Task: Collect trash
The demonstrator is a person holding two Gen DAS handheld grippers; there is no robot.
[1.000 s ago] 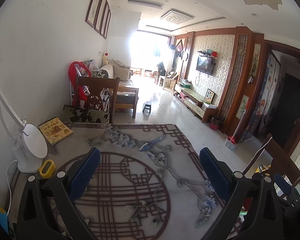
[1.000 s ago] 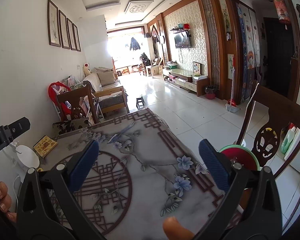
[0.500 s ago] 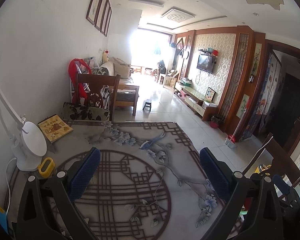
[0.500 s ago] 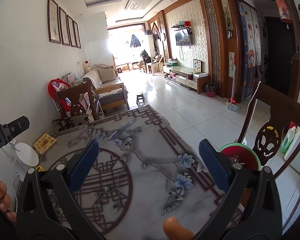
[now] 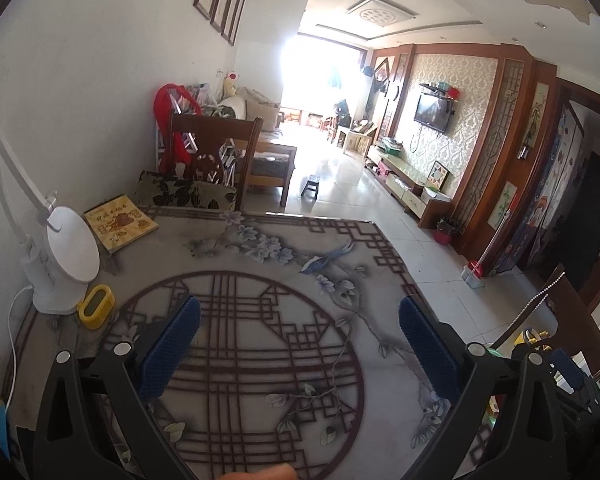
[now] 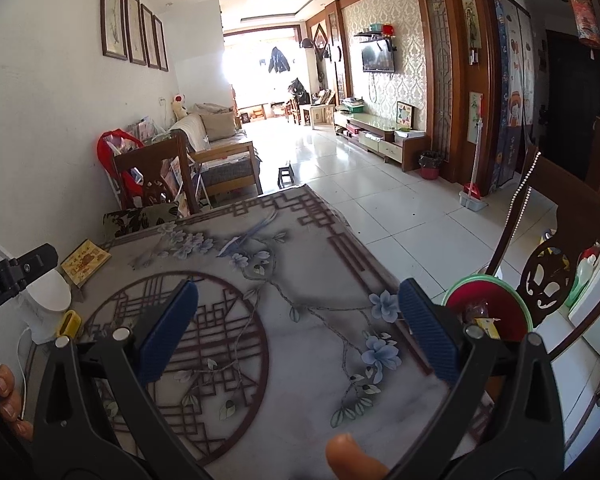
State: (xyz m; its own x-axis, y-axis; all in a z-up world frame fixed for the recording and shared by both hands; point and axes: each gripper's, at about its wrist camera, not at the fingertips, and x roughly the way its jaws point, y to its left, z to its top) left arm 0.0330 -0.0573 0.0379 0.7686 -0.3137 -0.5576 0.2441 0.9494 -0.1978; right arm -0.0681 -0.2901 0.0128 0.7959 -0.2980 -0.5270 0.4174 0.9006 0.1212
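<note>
From the left wrist view, the left claw [image 5: 299, 344] hung over the patterned surface [image 5: 260, 264] with its blue pads wide apart and nothing between them. A lamp [image 5: 66, 256] stood at the left edge, a small yellow item [image 5: 96, 306] just beside its base, and a book [image 5: 120, 222] farther back. No trash showed on the surface here. The risk, as I judged it, was that a sweep to the left would knock the lamp or snag its cord [image 5: 14, 340], or that the yellow item would be taken for trash.

From the right wrist view, the right claw [image 6: 298, 326] was likewise spread and empty above the surface. A red bin [image 6: 488, 304] with a green rim sat off the right edge, beside a chair [image 6: 560, 256], with scraps inside it; that was the only trash in sight. Reaching toward it could catch the right pad on the rim or the chair back. The task looked close to done, though the near edge was hidden by the claw frames.
</note>
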